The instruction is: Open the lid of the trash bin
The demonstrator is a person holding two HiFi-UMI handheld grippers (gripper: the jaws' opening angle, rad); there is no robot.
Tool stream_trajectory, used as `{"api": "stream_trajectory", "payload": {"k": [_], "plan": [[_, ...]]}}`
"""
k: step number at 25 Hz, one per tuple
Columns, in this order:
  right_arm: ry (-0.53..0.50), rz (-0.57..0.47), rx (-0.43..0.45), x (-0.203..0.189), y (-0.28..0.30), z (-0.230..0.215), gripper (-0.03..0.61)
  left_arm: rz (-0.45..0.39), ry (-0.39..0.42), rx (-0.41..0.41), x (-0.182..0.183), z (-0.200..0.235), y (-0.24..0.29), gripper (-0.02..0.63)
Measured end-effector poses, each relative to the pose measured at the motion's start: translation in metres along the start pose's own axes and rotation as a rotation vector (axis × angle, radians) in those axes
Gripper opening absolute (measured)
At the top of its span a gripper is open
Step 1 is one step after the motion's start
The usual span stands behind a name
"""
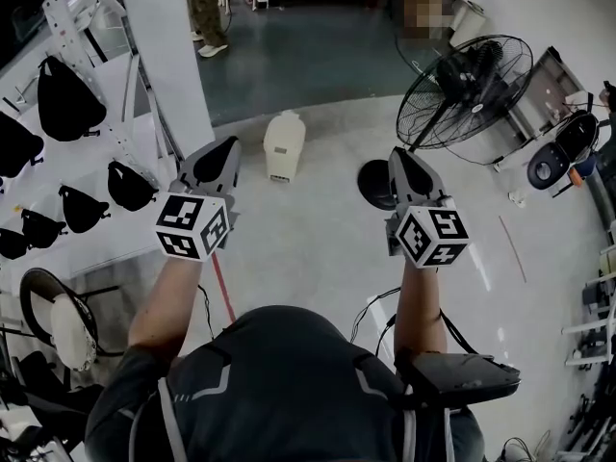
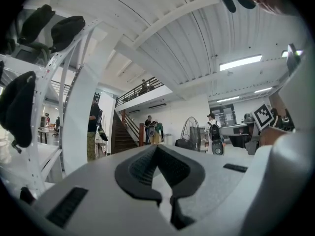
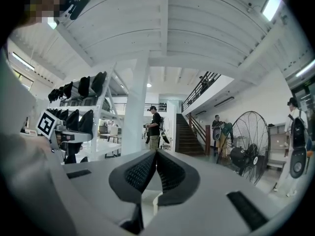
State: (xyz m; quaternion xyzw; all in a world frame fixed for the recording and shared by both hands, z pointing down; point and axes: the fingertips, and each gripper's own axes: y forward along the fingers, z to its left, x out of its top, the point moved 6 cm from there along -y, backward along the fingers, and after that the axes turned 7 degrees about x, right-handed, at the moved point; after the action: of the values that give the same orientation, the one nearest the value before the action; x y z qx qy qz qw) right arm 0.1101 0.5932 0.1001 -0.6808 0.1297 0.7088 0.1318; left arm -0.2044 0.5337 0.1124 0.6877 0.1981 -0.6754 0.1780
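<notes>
A wide, pale, shiny floor (image 1: 318,229) is seen from above in the head view. A tall white pillar (image 1: 168,46) is stood on it at the upper left. Next to the pillar, a white rack (image 1: 91,27) is hung with black things; what they are cannot be told. A big round fan (image 1: 465,89) on a black foot is set at the upper right. In both gripper views, stairs (image 3: 189,139) and a few people are seen far off across the room.

The trash bin (image 1: 284,145) is small and white. It is stood on the floor ahead of the person, near the foot of the pillar. In the head view it is seen between the two claws, closer to the left one, and it is touched by neither. Its lid looks to be down.

The left gripper (image 1: 229,147) and the right gripper (image 1: 399,157) are held out level, side by side. The jaws of each are pressed together. Nothing is held between them.

A cube with black and white squares is fixed on the back of each claw: the left cube (image 1: 191,225) and the right cube (image 1: 431,236).
</notes>
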Motion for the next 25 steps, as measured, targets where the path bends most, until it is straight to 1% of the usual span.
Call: {"api": "stream_trajectory", "payload": {"k": [9, 13, 18, 25], "plan": [[0.01, -0.015, -0.015, 0.005, 0.004, 0.008, 0.028, -0.014, -0.023, -0.007, 0.0, 0.01, -0.006, 0.009], [0.004, -0.017, -0.021, 0.008, 0.007, 0.017, 0.028, -0.018, -0.027, -0.023, 0.0, 0.017, -0.008, 0.009], [-0.001, -0.012, -0.027, 0.008, 0.017, 0.033, 0.028, -0.029, -0.031, -0.035, 0.001, 0.032, -0.011, 0.009], [-0.009, -0.001, -0.057, 0.005, 0.026, 0.058, 0.028, -0.028, -0.045, -0.062, -0.008, 0.058, -0.018, 0.009]]}}
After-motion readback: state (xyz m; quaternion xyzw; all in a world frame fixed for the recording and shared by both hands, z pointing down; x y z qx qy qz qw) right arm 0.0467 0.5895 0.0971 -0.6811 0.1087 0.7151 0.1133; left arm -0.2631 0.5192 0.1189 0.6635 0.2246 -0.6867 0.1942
